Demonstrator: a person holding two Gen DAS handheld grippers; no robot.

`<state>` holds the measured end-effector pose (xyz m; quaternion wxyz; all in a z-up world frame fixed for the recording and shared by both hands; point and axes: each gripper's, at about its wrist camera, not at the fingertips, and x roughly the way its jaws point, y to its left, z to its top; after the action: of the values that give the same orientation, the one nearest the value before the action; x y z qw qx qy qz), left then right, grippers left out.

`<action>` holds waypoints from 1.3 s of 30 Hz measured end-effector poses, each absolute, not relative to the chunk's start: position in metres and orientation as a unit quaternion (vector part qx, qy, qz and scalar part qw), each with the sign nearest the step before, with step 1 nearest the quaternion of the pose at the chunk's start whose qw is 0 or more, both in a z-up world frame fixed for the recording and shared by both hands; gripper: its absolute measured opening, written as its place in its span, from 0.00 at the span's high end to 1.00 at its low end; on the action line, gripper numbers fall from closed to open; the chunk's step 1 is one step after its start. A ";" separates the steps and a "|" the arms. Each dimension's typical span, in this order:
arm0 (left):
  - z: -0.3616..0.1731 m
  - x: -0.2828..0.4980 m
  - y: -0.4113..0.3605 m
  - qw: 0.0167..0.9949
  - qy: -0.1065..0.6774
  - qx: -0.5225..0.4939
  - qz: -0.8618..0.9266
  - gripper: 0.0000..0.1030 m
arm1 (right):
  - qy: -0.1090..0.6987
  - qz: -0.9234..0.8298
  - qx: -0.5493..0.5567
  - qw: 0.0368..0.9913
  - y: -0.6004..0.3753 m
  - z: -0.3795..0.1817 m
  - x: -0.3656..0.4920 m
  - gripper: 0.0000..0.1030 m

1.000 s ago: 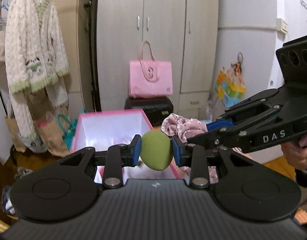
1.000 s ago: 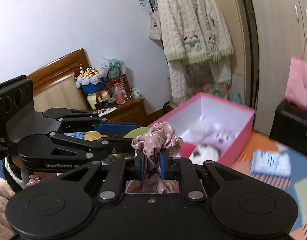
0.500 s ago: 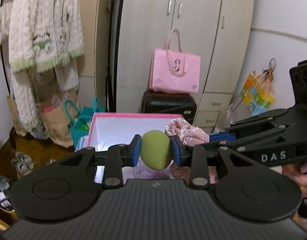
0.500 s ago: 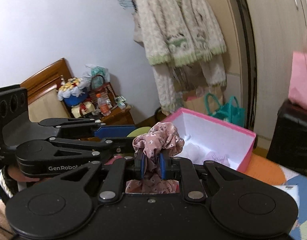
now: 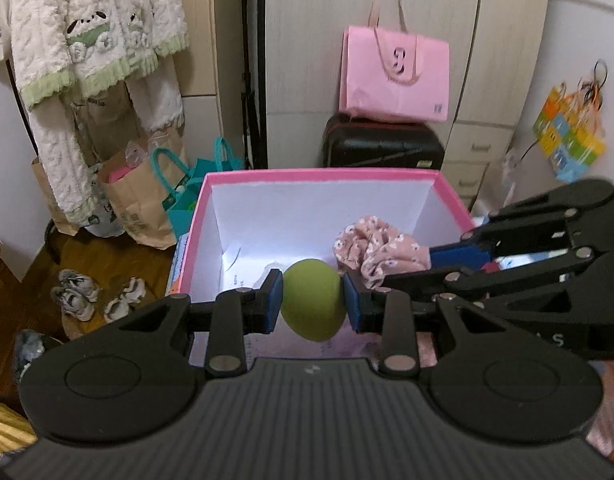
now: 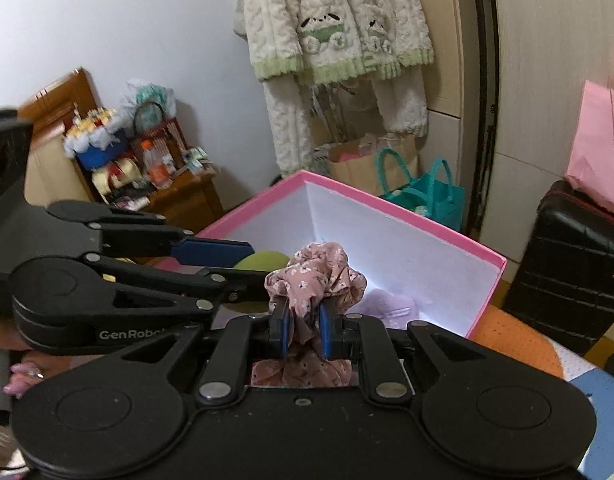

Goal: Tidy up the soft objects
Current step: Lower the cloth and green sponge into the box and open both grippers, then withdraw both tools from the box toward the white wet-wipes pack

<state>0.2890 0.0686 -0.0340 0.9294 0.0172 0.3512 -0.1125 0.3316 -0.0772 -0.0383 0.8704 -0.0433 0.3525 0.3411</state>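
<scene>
A: What does the left gripper (image 5: 313, 306) carry?
B: Its jaws pinch a green egg-shaped sponge (image 5: 313, 305), held above the near end of the open pink box (image 5: 319, 175).

A: And the right gripper (image 6: 303, 330)?
B: Its jaws are clamped on a pink flowered scrunchie (image 6: 315, 276), just beside the sponge and also over the box.

A: What lies inside the box?
B: Its walls are white; a pale purple soft thing (image 6: 391, 306) rests on the bottom.
</scene>
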 end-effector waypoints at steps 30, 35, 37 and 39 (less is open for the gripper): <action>0.012 0.196 0.069 0.937 0.316 0.088 -0.120 0.31 | 0.347 0.313 -0.077 0.881 -0.101 -0.007 0.260 0.48; 0.028 0.166 0.068 0.933 0.313 0.087 -0.153 0.30 | 0.333 0.303 -0.094 0.888 -0.101 0.006 0.236 0.40; 0.033 0.154 0.068 0.933 0.310 0.086 -0.160 0.26 | 0.329 0.302 -0.098 0.889 -0.101 0.010 0.227 0.38; 0.037 0.143 0.068 0.934 0.305 0.088 -0.164 0.21 | 0.327 0.297 -0.101 0.891 -0.103 0.014 0.219 0.37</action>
<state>0.1432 0.0680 0.0372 0.9341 0.0880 0.3047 -0.1640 0.2191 -0.1026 0.0141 0.8913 -0.1007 0.3272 0.2973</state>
